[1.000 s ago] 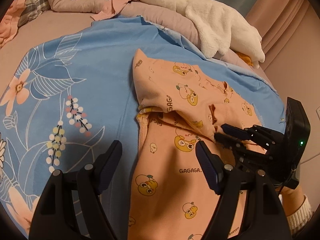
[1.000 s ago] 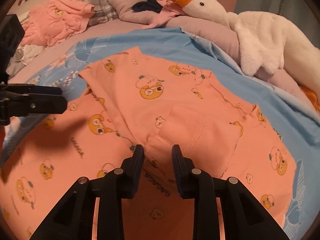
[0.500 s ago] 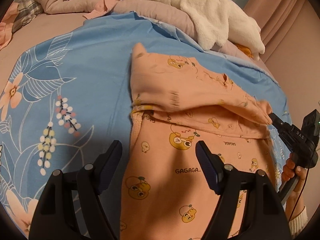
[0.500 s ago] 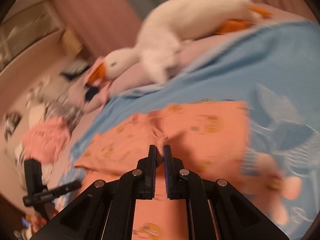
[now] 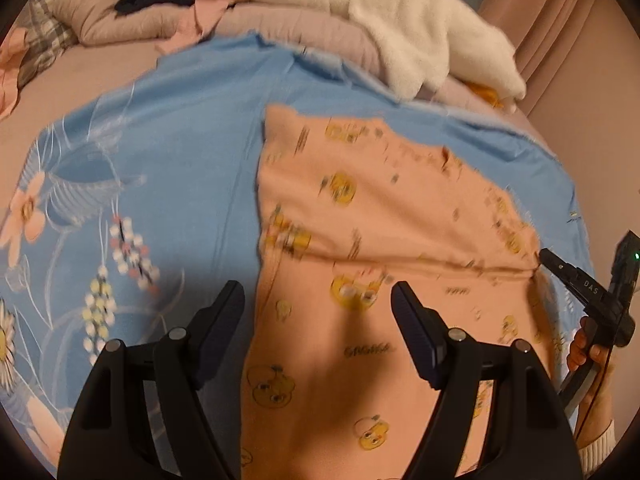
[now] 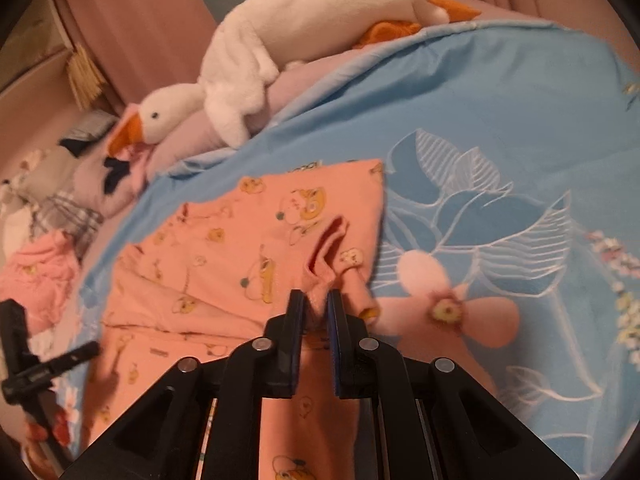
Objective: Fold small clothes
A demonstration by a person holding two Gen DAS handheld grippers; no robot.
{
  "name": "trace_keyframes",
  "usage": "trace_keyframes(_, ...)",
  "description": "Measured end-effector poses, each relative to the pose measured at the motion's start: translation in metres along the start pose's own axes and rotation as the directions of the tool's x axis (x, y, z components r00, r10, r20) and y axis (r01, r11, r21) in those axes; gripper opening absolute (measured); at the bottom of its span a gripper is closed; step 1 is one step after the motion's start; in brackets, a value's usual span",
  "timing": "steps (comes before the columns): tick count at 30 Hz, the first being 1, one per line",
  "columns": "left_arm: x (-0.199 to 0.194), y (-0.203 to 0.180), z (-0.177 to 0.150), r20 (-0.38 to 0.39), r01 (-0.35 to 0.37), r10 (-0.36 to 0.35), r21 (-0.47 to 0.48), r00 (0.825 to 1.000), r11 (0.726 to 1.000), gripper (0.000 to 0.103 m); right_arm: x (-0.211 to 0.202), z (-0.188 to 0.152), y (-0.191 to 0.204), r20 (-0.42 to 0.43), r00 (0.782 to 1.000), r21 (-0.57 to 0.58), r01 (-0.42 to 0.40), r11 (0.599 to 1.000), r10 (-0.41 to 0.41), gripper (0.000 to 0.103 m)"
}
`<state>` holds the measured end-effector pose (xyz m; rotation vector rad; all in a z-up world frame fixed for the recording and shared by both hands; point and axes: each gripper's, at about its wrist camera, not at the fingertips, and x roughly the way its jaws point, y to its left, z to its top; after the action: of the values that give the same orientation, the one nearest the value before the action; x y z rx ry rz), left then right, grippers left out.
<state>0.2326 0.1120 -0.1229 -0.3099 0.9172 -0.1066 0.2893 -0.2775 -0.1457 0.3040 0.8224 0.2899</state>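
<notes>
R gripper pinches orange garment; L gripper open.

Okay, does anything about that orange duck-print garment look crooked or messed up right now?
Slightly. The orange garment has one part folded over, but where the right gripper pinches it the cloth bunches into a raised pucker rather than lying flat. The left gripper hangs open above it. No tears or stains show.

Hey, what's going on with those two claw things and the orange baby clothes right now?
Left gripper open, hovering over the orange garment. Right gripper shut on a bunched fold of it, jaws nearly closed. Garment partly folded on the blue sheet. Nothing in the way.
</notes>
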Motion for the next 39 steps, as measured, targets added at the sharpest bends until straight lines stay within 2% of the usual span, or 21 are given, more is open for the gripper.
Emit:
trace_keyframes(2, -0.002, -0.005, 0.013, 0.033, 0.006, -0.006, 0.014, 0.999, 1.0, 0.076, -0.019, 0.006, 0.012, 0.109, 0.992, -0.071, 0.063, 0.996, -0.055, 0.012)
trace_keyframes(3, 0.0, -0.01, 0.021, 0.038, 0.014, -0.015, 0.02, 0.999, 1.0, 0.075, -0.024, 0.007, 0.017, 0.135, 0.99, -0.097, 0.054, 0.994, -0.041, 0.012)
trace_keyframes(5, 0.011, -0.016, 0.036, 0.03, 0.067, -0.068, 0.024, 0.997, 0.997, 0.072, -0.019, 0.018, 0.027, 0.101, 0.994, -0.125, -0.033, 0.992, 0.045, 0.012)
trace_keyframes(6, 0.019, -0.018, 0.042, 0.023, 0.079, -0.079, 0.017, 0.997, 0.997, 0.069, -0.006, 0.023, 0.032, 0.05, 0.997, -0.131, -0.056, 0.99, 0.063, 0.012)
trace_keyframes(8, 0.039, -0.018, 0.05, -0.024, 0.077, -0.078, -0.01, 0.997, 0.997, 0.047, 0.013, 0.025, 0.035, 0.007, 0.999, -0.143, -0.034, 0.989, 0.035, 0.012)
trace_keyframes(9, 0.05, -0.015, 0.052, -0.059, 0.063, -0.065, -0.028, 0.996, 0.998, 0.044, 0.023, 0.026, 0.035, -0.01, 1.0, -0.147, 0.001, 0.989, -0.002, 0.012)
trace_keyframes(11, 0.059, -0.007, 0.048, -0.095, 0.05, -0.055, -0.051, 0.994, 0.997, 0.044, 0.037, 0.026, 0.033, -0.04, 0.997, -0.167, 0.056, 0.984, -0.063, 0.012)
trace_keyframes(13, 0.06, -0.002, 0.041, -0.092, 0.05, -0.053, -0.029, 0.994, 0.998, 0.044, 0.04, 0.029, 0.03, -0.048, 0.993, -0.183, 0.093, 0.979, -0.104, 0.012)
trace_keyframes(16, 0.054, -0.001, 0.033, -0.086, 0.041, -0.04, 0.012, 0.996, 0.999, 0.044, 0.037, 0.039, 0.042, -0.057, 0.998, -0.247, -0.028, 0.969, 0.014, 0.017)
trace_keyframes(17, 0.052, -0.003, 0.032, -0.087, 0.032, -0.03, 0.022, 0.996, 0.999, 0.044, 0.038, 0.041, 0.05, -0.064, 0.997, -0.28, -0.053, 0.959, 0.036, 0.018)
trace_keyframes(19, 0.048, -0.004, 0.03, -0.093, 0.017, -0.014, 0.035, 0.996, 0.999, 0.045, 0.045, 0.046, 0.072, -0.1, 0.991, -0.375, -0.117, 0.92, 0.086, 0.026)
trace_keyframes(21, 0.047, -0.005, 0.028, -0.091, 0.013, -0.009, 0.043, 0.996, 0.999, 0.048, 0.055, 0.046, 0.091, -0.122, 0.988, -0.439, -0.135, 0.888, 0.09, 0.031)
trace_keyframes(25, 0.051, -0.005, 0.028, -0.1, 0.011, -0.006, 0.054, 0.995, 0.998, 0.05, 0.085, 0.048, 0.124, -0.188, 0.979, -0.538, -0.168, 0.826, 0.077, 0.033)
trace_keyframes(29, 0.051, -0.004, 0.029, -0.103, 0.025, -0.019, 0.053, 0.994, 0.998, 0.052, 0.115, 0.05, 0.133, -0.266, 0.964, -0.594, -0.18, 0.784, 0.02, 0.034)
trace_keyframes(30, 0.051, -0.003, 0.029, -0.104, 0.028, -0.022, 0.053, 0.994, 0.998, 0.052, 0.12, 0.051, 0.131, -0.289, 0.957, -0.591, -0.196, 0.783, 0.021, 0.033)
trace_keyframes(32, 0.051, -0.002, 0.03, -0.108, 0.035, -0.03, 0.046, 0.994, 0.998, 0.052, 0.121, 0.049, 0.131, -0.312, 0.949, -0.595, -0.226, 0.772, 0.037, 0.003)
trace_keyframes(35, 0.051, -0.001, 0.031, -0.114, 0.042, -0.038, 0.036, 0.993, 0.998, 0.052, 0.111, 0.043, 0.135, -0.311, 0.948, -0.628, -0.261, 0.733, 0.071, 0.003)
trace_keyframes(36, 0.051, -0.001, 0.032, -0.114, 0.043, -0.039, 0.035, 0.993, 0.998, 0.052, 0.106, 0.041, 0.137, -0.285, 0.956, -0.648, -0.248, 0.72, 0.073, 0.003)
trace_keyframes(39, 0.052, -0.001, 0.032, -0.111, 0.036, -0.032, 0.035, 0.993, 0.999, 0.052, 0.107, 0.051, 0.133, -0.185, 0.983, -0.65, -0.137, 0.748, 0.019, 0.003)
